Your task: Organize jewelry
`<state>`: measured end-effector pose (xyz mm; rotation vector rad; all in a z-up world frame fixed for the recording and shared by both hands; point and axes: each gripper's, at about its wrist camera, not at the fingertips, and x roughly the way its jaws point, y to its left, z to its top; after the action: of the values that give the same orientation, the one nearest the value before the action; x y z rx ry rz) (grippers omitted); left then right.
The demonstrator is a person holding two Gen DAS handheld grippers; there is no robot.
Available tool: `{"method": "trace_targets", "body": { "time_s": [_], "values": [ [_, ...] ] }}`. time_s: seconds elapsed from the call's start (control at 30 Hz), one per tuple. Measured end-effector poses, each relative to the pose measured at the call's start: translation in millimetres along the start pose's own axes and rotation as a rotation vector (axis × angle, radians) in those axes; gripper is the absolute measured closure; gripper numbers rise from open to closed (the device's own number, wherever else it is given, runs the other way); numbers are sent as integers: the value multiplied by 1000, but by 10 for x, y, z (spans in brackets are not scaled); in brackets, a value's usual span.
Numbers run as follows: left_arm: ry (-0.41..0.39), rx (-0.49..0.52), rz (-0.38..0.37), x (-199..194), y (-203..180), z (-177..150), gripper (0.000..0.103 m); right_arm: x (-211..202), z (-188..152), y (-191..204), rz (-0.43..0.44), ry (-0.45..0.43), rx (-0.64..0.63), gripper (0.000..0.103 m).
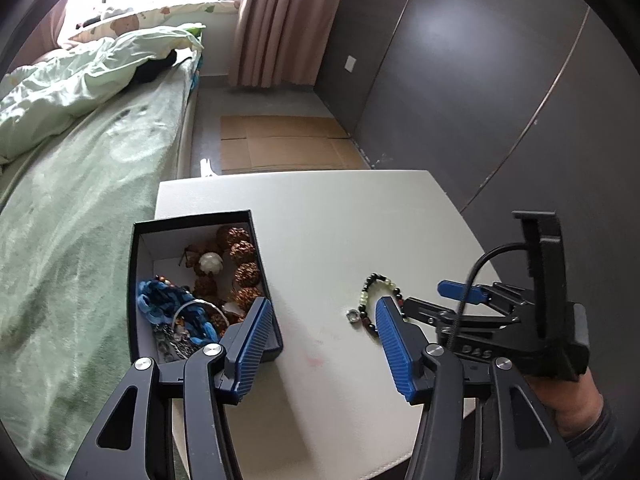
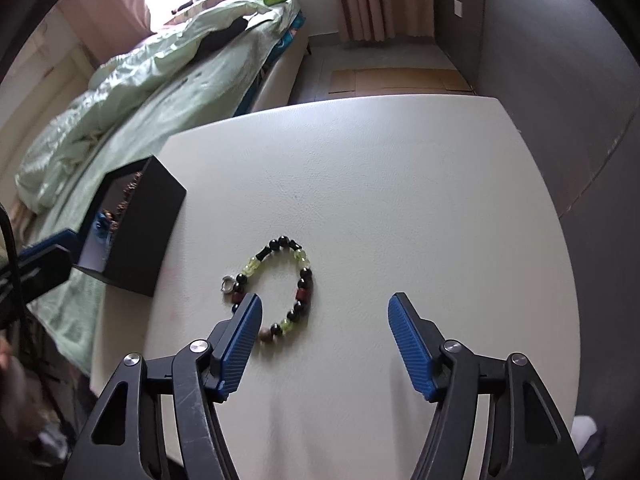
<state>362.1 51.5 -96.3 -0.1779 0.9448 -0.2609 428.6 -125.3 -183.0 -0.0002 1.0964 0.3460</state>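
A beaded bracelet [image 2: 280, 284] of black, green and red-brown beads lies on the white table [image 2: 400, 200], with a small silver ring [image 2: 226, 283] touching its left side. My right gripper [image 2: 325, 306] is open and empty, just short of the bracelet. The bracelet [image 1: 374, 286] and ring [image 1: 352, 315] also show in the left wrist view, with the right gripper [image 1: 424, 296] beside them. My left gripper [image 1: 323, 308] is open and empty, its left finger over the corner of an open black box [image 1: 138, 280] holding several bead strings and chains.
A bed with green bedding [image 1: 80, 184] runs along the table's left edge. Flattened cardboard [image 1: 280, 144] lies on the floor beyond the table. A dark grey wardrobe wall [image 1: 480, 80] stands at the right. The black box [image 2: 140, 220] sits at the table's left edge.
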Motion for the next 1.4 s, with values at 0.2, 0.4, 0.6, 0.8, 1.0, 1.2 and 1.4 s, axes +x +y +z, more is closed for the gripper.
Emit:
{"method": "trace_targets", "body": {
  "time_s": [0.2, 0.4, 0.6, 0.8, 1.0, 1.2, 1.4],
  "values": [
    [31, -16, 26, 116, 124, 47, 47, 211, 48, 187, -75, 19, -84, 60],
    [55, 7, 33, 221, 93, 120, 47, 231, 26, 238, -145, -12, -142, 91],
    [82, 46, 14, 309, -75, 129, 47, 124, -46, 25, -128, -23, -69, 94],
    [110, 89, -12, 418, -318, 115, 47, -75, -209, -335, -84, -44, 33, 94],
    [188, 85, -16, 589, -445, 134, 47, -315, -328, -611, -43, -88, 114, 94],
    [275, 76, 1, 786, -545, 139, 47, -492, -382, -714, -10, -127, 153, 94],
    [336, 52, 60, 995, -573, 136, 63, -670, -410, -787, 1, -166, 172, 94]
  ]
}}
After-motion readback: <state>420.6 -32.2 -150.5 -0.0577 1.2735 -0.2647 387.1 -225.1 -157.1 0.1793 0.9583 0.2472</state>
